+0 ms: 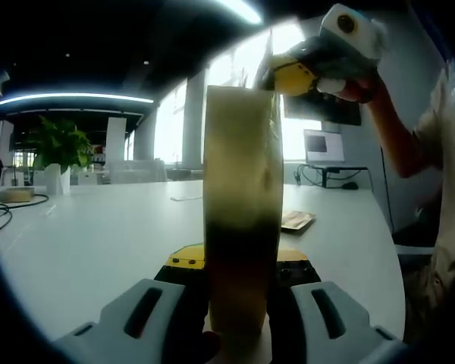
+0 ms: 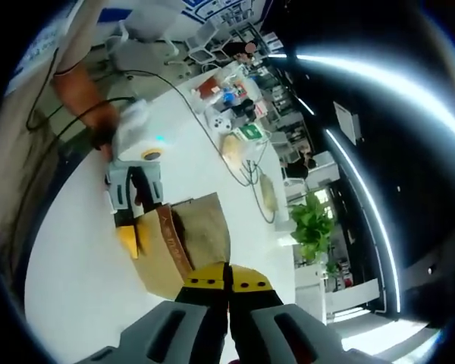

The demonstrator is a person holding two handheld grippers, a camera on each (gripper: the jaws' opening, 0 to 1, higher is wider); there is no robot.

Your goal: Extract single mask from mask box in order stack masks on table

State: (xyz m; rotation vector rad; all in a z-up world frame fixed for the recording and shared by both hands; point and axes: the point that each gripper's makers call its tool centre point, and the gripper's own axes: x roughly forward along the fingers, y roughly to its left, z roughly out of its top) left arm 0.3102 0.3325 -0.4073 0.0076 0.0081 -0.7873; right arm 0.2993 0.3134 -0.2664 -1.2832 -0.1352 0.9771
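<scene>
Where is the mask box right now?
In the left gripper view the mask box stands upright on the white table, clamped by the left tool; the right tool is at its top.

I see a matt brown cardboard mask box [image 2: 183, 243] on the smooth, faintly glossy white table [image 1: 91, 235], between my grey-and-yellow hard plastic left gripper [image 1: 239, 303] jaws.

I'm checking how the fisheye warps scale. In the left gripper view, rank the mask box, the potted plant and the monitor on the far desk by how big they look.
1. Mask box: largest by far, though it sits right at the camera between the jaws.
2. Potted plant.
3. Monitor: looks smallest, but both are far off, so their true sizes stay unsure.
</scene>
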